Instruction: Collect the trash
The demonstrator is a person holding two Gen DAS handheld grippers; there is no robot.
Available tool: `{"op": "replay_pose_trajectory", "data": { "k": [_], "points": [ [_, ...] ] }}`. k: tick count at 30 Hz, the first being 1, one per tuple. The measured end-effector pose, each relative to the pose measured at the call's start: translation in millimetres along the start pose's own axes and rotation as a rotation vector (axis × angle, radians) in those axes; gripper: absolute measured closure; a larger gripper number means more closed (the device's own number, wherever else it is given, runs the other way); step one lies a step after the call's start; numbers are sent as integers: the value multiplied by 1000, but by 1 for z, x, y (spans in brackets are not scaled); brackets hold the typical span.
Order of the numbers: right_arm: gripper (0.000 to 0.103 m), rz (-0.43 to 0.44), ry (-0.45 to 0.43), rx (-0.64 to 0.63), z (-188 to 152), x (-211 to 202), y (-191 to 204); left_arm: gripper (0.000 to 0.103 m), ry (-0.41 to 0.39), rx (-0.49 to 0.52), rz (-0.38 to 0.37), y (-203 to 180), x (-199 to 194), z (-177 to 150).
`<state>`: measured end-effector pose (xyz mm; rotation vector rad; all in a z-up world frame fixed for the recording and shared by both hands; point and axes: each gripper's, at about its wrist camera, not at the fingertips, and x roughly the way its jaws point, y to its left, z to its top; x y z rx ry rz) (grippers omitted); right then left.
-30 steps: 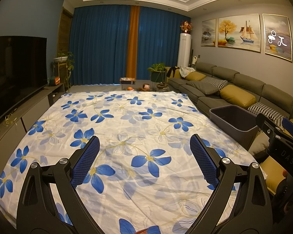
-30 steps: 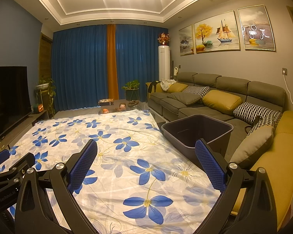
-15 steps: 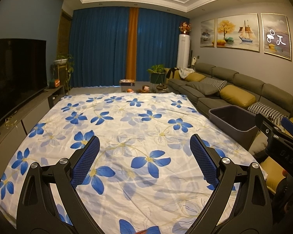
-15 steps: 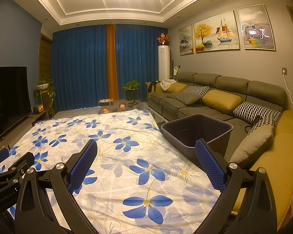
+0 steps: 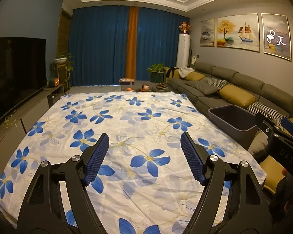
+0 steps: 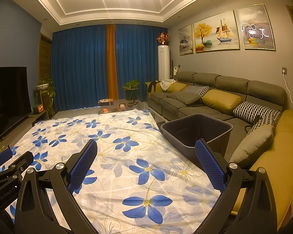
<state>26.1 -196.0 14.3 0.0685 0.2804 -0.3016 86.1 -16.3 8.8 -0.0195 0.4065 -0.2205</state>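
Observation:
A dark grey bin stands open at the right edge of the floral cloth, beside the sofa; it also shows in the left wrist view. My left gripper is open and empty above the near part of the cloth. My right gripper is open and empty, its right finger just in front of the bin. No trash shows on the cloth in either view. The right gripper's body shows at the left view's right edge.
A grey sofa with yellow and patterned cushions runs along the right. A TV on a low cabinet lines the left. Small items and a potted plant stand beyond the cloth's far edge, before blue curtains.
The left view has tilted slightly, with the scene sitting a little lower in the frame. Both grippers stay open and empty.

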Motion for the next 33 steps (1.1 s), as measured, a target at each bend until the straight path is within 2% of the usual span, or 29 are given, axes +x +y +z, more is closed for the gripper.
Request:
{"op": "replay_pose_trajectory", "data": {
  "k": [20, 28, 33],
  "points": [
    [6, 0, -6, 3, 2, -1, 2, 28, -4, 2, 2, 0, 0, 2],
    [6, 0, -7, 4, 2, -1, 2, 19, -11, 11, 19, -3, -2, 8],
    [6, 0, -9, 8, 5, 0, 3, 18, -12, 16, 31, -4, -3, 7]
  ]
}}
